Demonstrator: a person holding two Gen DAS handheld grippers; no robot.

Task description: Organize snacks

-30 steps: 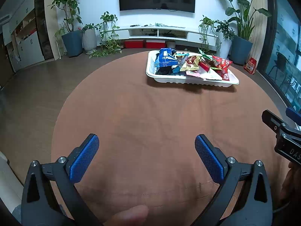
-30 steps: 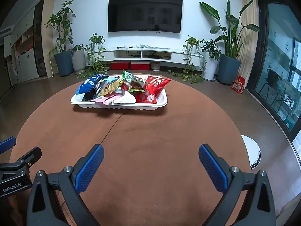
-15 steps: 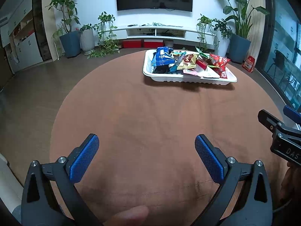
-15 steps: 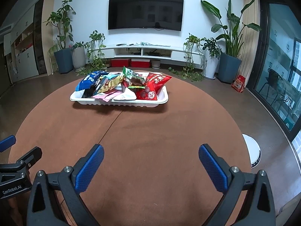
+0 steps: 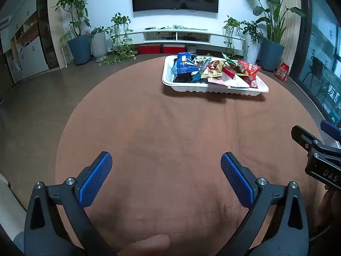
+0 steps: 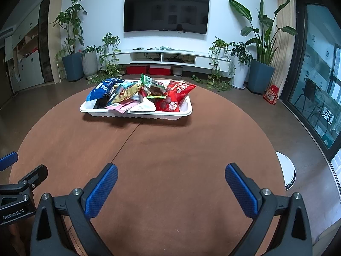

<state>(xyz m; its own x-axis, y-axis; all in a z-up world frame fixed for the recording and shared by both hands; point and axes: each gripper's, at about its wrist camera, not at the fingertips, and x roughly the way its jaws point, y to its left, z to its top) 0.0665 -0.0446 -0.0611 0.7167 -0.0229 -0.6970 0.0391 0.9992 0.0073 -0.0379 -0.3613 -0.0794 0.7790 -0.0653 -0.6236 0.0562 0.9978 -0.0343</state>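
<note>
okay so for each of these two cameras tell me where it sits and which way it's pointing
Left wrist: sits on the left claw, facing across the round table toward the snack tray; its open blue fingers, a fingertip and the right claw's edge show.
Right wrist: sits on the right claw, facing the same tray; the left claw shows at lower left.
Shared: tray, table, TV wall.

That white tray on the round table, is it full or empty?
Full. The white tray is heaped with snack packets, such as a blue packet and a red bag, rising above its rim.
</note>
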